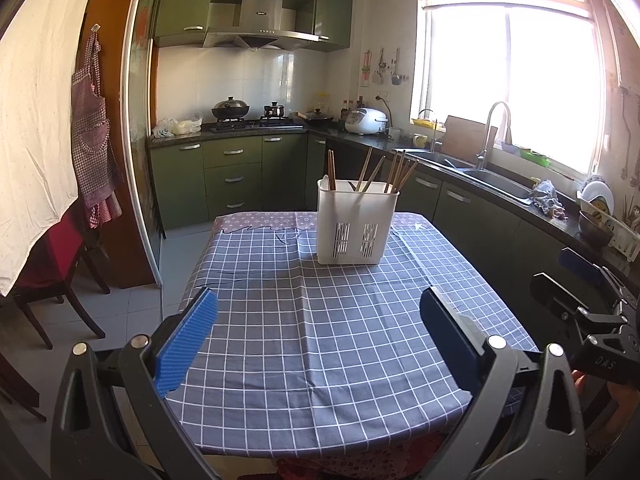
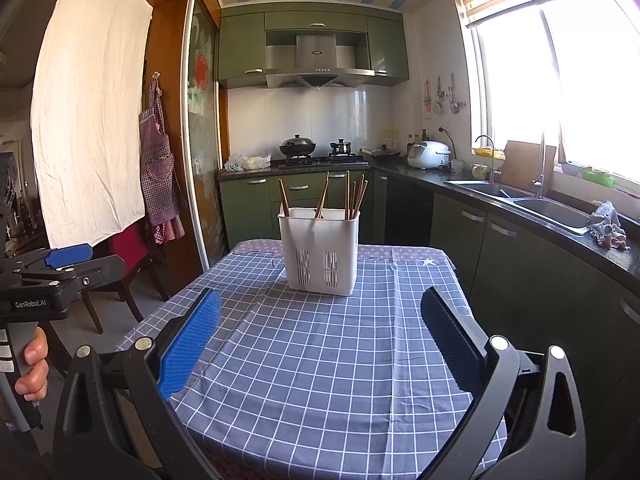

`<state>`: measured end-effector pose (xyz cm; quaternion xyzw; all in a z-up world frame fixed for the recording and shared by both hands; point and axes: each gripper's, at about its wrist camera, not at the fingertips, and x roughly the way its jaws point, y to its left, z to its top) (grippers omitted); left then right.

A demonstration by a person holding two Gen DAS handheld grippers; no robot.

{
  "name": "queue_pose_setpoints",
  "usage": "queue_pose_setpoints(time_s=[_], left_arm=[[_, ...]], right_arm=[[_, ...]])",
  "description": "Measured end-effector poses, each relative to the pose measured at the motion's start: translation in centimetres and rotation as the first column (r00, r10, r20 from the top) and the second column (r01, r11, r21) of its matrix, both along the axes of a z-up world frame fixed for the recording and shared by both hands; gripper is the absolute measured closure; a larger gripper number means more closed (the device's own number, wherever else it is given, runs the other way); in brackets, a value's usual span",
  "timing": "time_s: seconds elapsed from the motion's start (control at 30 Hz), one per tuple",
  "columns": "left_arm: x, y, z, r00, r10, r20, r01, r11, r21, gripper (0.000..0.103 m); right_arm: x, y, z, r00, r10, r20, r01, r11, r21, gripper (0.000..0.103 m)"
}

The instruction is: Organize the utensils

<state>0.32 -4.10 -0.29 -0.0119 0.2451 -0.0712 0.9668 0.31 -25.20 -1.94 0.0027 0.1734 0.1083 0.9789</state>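
Note:
A white plastic utensil holder [image 1: 355, 222] stands upright at the far end of the table with the blue checked cloth [image 1: 320, 340]. Several brown wooden chopsticks [image 1: 400, 170] stick out of its top. It also shows in the right wrist view [image 2: 320, 250] with the chopsticks [image 2: 354, 196]. My left gripper [image 1: 318, 320] is open and empty above the near half of the table. My right gripper [image 2: 320, 320] is open and empty at about the same distance. Each gripper shows in the other's view, the right one [image 1: 576, 292] and the left one [image 2: 60, 264].
A kitchen counter with a double sink [image 1: 480, 172] runs along the right of the table. A stove with pans [image 1: 248, 118] is at the back. A red chair [image 1: 52, 272] stands left of the table, by a hanging apron [image 1: 92, 132].

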Motion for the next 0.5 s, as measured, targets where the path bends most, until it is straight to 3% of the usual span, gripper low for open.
queue_pose_setpoints(time_s=[0.2,0.3,0.5], left_arm=[[0.4,0.1,-0.4,1.000,0.011,-0.012,-0.011,1.000,0.001,0.007],[0.7,-0.1,-0.7,0.999,0.027,-0.030,-0.026,0.999,0.041,0.007],[1.9,0.6,-1.8,0.998,0.013,-0.059,-0.012,1.000,0.017,0.007]], right_arm=[[0.2,-0.2,0.0,1.000,0.000,-0.005,0.000,1.000,0.004,0.005],[0.2,-0.3,-0.2,1.000,-0.001,-0.008,0.001,1.000,0.006,0.005],[1.0,-0.3,-0.7,1.000,-0.001,-0.028,0.001,1.000,0.012,0.005]])
